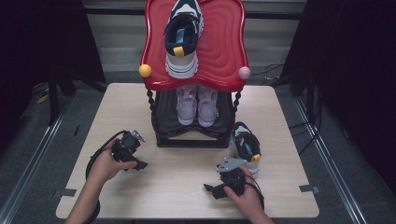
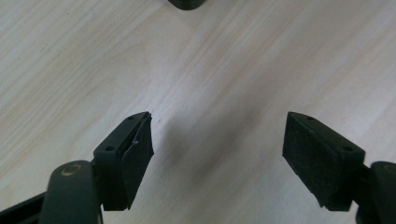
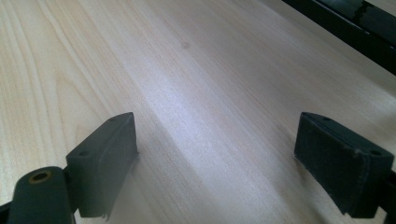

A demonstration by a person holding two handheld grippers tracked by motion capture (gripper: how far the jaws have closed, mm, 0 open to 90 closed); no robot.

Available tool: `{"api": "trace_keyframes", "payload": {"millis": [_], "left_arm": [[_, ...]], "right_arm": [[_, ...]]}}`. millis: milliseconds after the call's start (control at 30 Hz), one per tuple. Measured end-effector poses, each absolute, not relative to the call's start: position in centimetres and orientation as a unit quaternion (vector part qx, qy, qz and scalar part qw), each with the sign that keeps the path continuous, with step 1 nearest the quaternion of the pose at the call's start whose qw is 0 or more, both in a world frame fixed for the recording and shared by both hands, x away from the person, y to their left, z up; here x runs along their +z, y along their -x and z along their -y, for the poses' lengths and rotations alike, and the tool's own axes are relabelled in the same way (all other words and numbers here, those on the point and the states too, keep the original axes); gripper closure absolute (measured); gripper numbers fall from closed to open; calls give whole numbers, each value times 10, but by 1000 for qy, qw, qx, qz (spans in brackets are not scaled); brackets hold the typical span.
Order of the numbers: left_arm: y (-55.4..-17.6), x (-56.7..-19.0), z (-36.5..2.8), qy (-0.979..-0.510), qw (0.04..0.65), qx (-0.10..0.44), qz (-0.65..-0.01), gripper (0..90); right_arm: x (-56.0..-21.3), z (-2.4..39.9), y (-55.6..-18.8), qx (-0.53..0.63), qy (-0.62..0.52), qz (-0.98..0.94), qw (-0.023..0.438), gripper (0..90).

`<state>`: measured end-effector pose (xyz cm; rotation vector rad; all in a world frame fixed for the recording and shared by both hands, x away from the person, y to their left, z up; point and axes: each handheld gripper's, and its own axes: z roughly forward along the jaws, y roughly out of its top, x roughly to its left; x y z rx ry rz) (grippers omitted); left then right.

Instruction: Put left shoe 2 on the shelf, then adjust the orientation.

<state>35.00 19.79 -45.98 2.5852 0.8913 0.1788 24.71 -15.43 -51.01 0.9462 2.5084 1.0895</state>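
Hiding pink shoes: red shelf.

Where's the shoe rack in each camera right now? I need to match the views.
High view: shoe rack stands centre, toward the far side.
Right gripper view: its glossy black base bar crosses the top right corner.
Left gripper view: a dark piece at the top edge, too cropped to identify.
Shared landmark: the pale wood tabletop.
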Motion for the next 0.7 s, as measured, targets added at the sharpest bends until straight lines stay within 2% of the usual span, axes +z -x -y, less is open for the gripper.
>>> {"api": "trace_keyframes", "payload": {"millis": [100, 400, 567, 700], "left_arm": [[-349, -468, -195, -918, 226, 79, -318, 228], [-346, -487, -189, -907, 251, 83, -326, 220], [-342, -493, -189, -893, 286, 95, -335, 158], [-338, -499, -191, -879, 313, 109, -343, 147]], "right_arm": [[-510, 154, -247, 374, -325, -860, 123, 127], [-510, 154, -247, 373, -325, -860, 123, 127], [-510, 154, -248, 374, -322, -861, 121, 125], [-510, 155, -248, 374, -321, -862, 120, 126]]}}
